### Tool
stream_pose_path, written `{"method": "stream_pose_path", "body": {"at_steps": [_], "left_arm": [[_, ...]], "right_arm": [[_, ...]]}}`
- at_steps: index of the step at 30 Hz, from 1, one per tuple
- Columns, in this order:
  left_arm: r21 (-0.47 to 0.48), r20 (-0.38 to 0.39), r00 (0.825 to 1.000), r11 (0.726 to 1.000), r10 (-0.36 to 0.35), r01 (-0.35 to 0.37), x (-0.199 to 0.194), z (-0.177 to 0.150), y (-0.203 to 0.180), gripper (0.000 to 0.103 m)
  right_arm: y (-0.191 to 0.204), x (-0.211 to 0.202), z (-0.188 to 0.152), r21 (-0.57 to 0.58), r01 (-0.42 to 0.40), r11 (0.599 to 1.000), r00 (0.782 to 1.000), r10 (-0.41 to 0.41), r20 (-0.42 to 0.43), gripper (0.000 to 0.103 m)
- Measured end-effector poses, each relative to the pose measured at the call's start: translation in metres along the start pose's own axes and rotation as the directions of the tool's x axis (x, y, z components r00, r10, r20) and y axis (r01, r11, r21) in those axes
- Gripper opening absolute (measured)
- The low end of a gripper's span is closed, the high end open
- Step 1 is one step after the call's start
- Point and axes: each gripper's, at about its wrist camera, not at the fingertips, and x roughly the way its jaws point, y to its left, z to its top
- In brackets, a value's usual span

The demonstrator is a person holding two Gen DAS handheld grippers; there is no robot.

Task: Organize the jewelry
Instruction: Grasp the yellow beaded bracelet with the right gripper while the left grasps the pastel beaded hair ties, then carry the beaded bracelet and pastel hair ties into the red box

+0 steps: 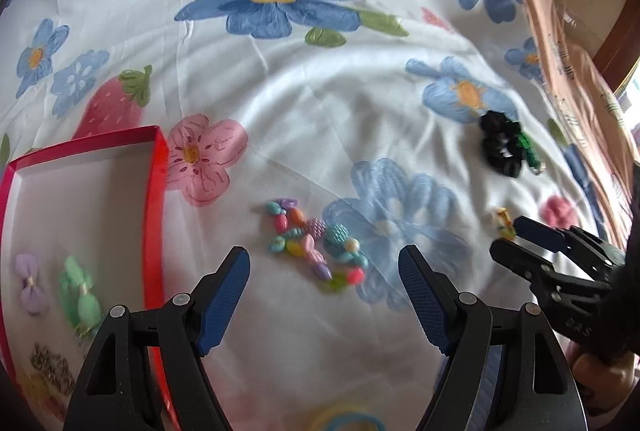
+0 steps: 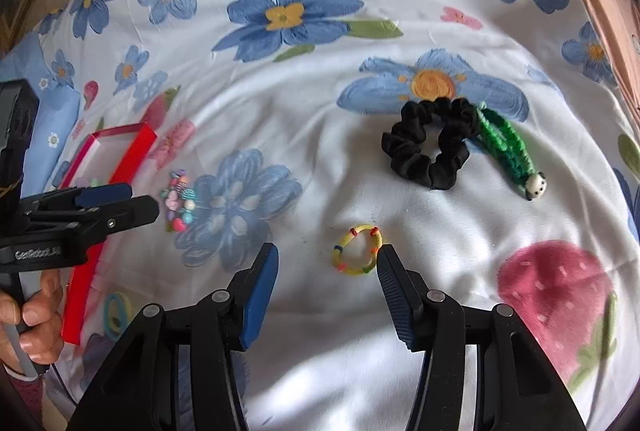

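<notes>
The only writing I can make out is the pale lettering on the side of my left gripper (image 2: pixel 116 205) in the right wrist view; it looks like "GenRobot.AI", though the last letters are small. On the right gripper (image 1: pixel 516 237), seen from the left wrist, there are a few embossed characters I cannot read.

My left gripper (image 1: pixel 324 271) hangs over the flowered bedsheet (image 1: pixel 320 119) with its jaws wide apart and nothing between the pads. The bead bracelet (image 1: pixel 316 245), a pile of pastel beads, lies on the sheet just ahead of the fingertips, in line with the gap and not touched. The red box (image 1: pixel 158 191) sits at the sheet's left side, beside the left finger; inside it I see a lilac bow (image 1: pixel 30 283), a green bow (image 1: pixel 80 297) and something glittery I cannot identify.

My right gripper (image 2: pixel 328 267) is about half open and empty. The yellow hair tie (image 2: pixel 356 251) with coloured bands lies on the sheet just ahead of the gap, its right edge at the tip of the right finger; I cannot tell whether they touch. Further off, toward the sheet's right side, the black scrunchie (image 2: pixel 430 147) lies touching a green braided clip (image 2: pixel 506 149) with a panda head. Yellow and blue hair ties (image 2: pixel 116 313) lie near the box's near end.
</notes>
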Motion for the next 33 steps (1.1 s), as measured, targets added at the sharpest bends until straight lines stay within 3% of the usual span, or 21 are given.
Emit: {"method": "stream_pose_path", "body": {"at_steps": [4, 6, 7, 9, 12, 14, 20, 33], "left_arm": [[0.010, -0.034, 0.999, 1.000, 0.016, -0.016, 0.027, 0.006, -0.002, 0.071], [0.028, -0.037, 0.998, 0.999, 0.044, -0.043, 0.037, 0.005, -0.005, 0.052], [0.041, -0.023, 0.998, 0.998, 0.058, -0.057, 0.038, 0.005, -0.006, 0.047], [0.049, -0.020, 0.999, 0.998, 0.025, -0.024, 0.038, 0.005, -0.008, 0.018], [0.039, -0.020, 1.000, 0.999, -0.017, 0.017, 0.036, 0.006, -0.008, 0.008], [0.037, -0.015, 0.999, 0.999, -0.032, 0.032, 0.034, 0.005, -0.007, 0.008], [0.036, 0.022, 0.996, 0.996, -0.083, 0.082, 0.006, -0.008, -0.004, 0.008], [0.007, 0.135, 0.981, 0.990, -0.139, 0.140, -0.090, -0.051, 0.026, 0.008]], "right_arm": [[-0.003, 0.013, -0.001, 0.000, 0.007, 1.000, 1.000, -0.007, -0.014, 0.052], [-0.004, 0.014, -0.001, 0.000, 0.006, 1.000, 1.000, -0.006, -0.006, 0.051], [-0.005, 0.015, 0.000, 0.001, 0.009, 1.000, 1.000, -0.009, -0.002, 0.046], [-0.008, 0.016, 0.000, 0.001, 0.029, 1.000, 1.000, -0.029, 0.004, 0.034], [-0.017, 0.015, 0.001, 0.035, 0.036, 0.999, 0.999, -0.037, 0.013, 0.013], [-0.024, 0.012, 0.001, 0.063, 0.026, 0.998, 0.999, -0.028, 0.018, 0.005], [-0.015, 0.001, 0.000, 0.054, -0.012, 0.998, 0.999, 0.010, 0.040, 0.005], [0.048, -0.031, -0.004, -0.032, -0.135, 0.990, 0.987, 0.137, 0.084, 0.005]]}}
